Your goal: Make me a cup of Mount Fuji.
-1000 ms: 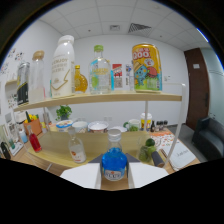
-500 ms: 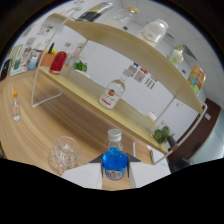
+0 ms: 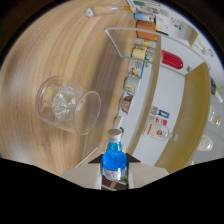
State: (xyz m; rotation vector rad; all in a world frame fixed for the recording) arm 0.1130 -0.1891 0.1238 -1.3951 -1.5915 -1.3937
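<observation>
A: How far along does the drink look?

B: Early, by the look of it. The gripper (image 3: pixel 114 172) has its two pale fingers closed on the blue bottle (image 3: pixel 114 159), one pressing each side of its body, and the whole view is tipped hard over, so the bottle leans toward the glass (image 3: pixel 67 105). No blue liquid shows in the glass yet.

A: So the pour is the step in hand?

B: That is the likely reading. The bottle's neck points just past the glass, near its wide rim, but a silver cap (image 3: pixel 115 133) seems to sit on top. Whether it is sealed or a pourer cannot be told.

A: What is in the glass already?

B: Something clear and lumpy, probably ice, though that is a guess. The glass itself is a squat, thick-walled tumbler, transparent and glossy, standing on the wooden table (image 3: pixel 55 55), which has a pale, straight grain and a matte finish.

A: And the bottle?

B: Small, rounded, clear-walled, filled with vivid blue liquid, with a label low on its front.

A: Anything else around?

B: A wooden shelf (image 3: pixel 157 75) on thin white legs runs beyond the glass, crowded with cans, jars and a red bottle (image 3: pixel 172 60).

A: What is left, then?

B: Likely the blue pour, then any further ingredients.
</observation>
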